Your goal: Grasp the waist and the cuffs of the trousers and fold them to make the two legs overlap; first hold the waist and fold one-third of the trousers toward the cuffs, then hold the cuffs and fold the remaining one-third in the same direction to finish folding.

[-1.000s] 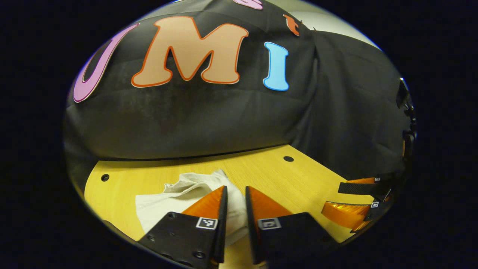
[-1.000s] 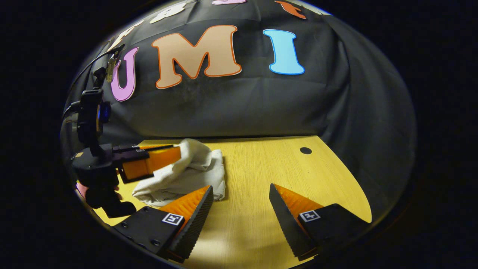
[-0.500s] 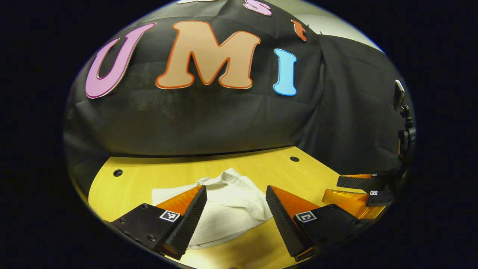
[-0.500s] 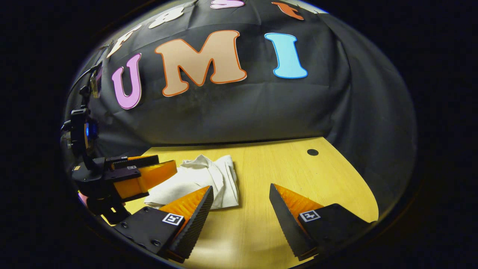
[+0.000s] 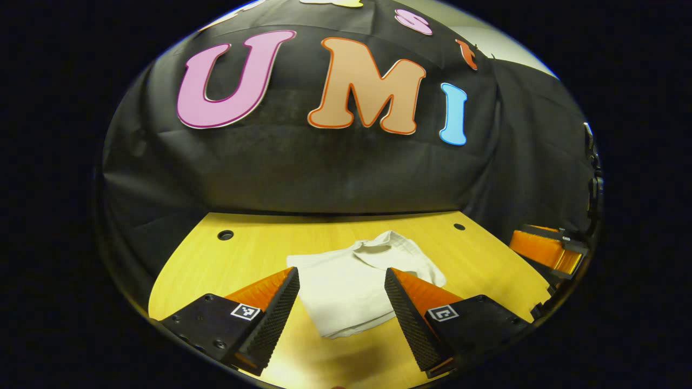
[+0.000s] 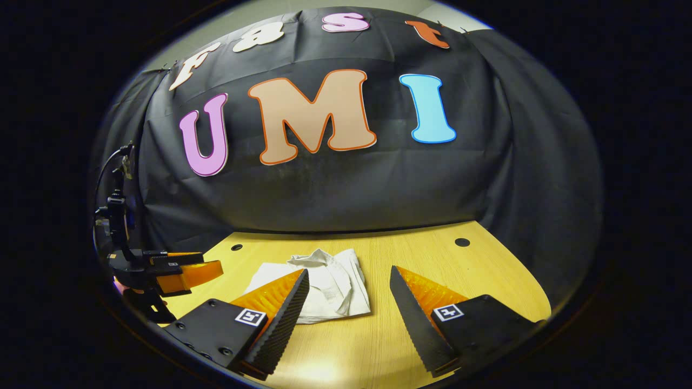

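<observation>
**Pale trousers folded, both claws released**

Wooden counter [image 5: 227, 259] carries the pale trousers [image 5: 351, 283], a folded bundle near its middle. Left claw [image 5: 341, 278] gapes, holding nothing, above them. Right claw [image 6: 349, 278] likewise spread, empty, just beside the bundle.

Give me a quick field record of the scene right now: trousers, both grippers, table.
trousers: pale, folded into a compact bundle, lying flat on the table
table: yellow wood, round holes near the far edge
left gripper: jaws open, holding nothing, trousers ahead of it
right gripper: jaws open, holding nothing, trousers beside its left finger
</observation>
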`<action>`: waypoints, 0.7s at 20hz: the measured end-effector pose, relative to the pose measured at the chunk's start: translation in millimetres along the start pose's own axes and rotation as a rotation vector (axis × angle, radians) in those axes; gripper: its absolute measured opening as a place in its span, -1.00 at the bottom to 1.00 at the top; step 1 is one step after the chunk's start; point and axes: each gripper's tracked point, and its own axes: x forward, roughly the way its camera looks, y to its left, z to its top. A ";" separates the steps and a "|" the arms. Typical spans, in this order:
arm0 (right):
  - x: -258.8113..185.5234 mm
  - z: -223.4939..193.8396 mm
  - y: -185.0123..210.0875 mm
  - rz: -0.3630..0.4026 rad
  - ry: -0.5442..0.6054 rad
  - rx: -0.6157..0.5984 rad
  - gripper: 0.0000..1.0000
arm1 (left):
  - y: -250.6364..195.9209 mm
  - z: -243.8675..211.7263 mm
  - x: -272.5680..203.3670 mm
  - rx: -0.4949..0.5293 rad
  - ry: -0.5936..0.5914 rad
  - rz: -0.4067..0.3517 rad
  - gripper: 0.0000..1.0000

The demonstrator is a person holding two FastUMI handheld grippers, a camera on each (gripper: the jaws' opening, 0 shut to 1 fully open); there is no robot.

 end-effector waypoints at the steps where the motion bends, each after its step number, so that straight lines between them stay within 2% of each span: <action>1: -2.7 -0.7 -0.4 -0.009 0.003 -0.008 0.93 | 7.3 -0.8 -3.9 -0.004 0.006 0.013 0.92; 7: -13.7 -3.2 1.8 -0.063 0.002 -0.003 0.93 | 24.9 -3.7 -15.8 -0.027 0.001 0.027 0.90; 14: -15.0 -3.0 9.8 -0.072 0.016 -0.035 0.93 | 18.2 0.8 -18.5 -0.010 -0.011 -0.032 0.91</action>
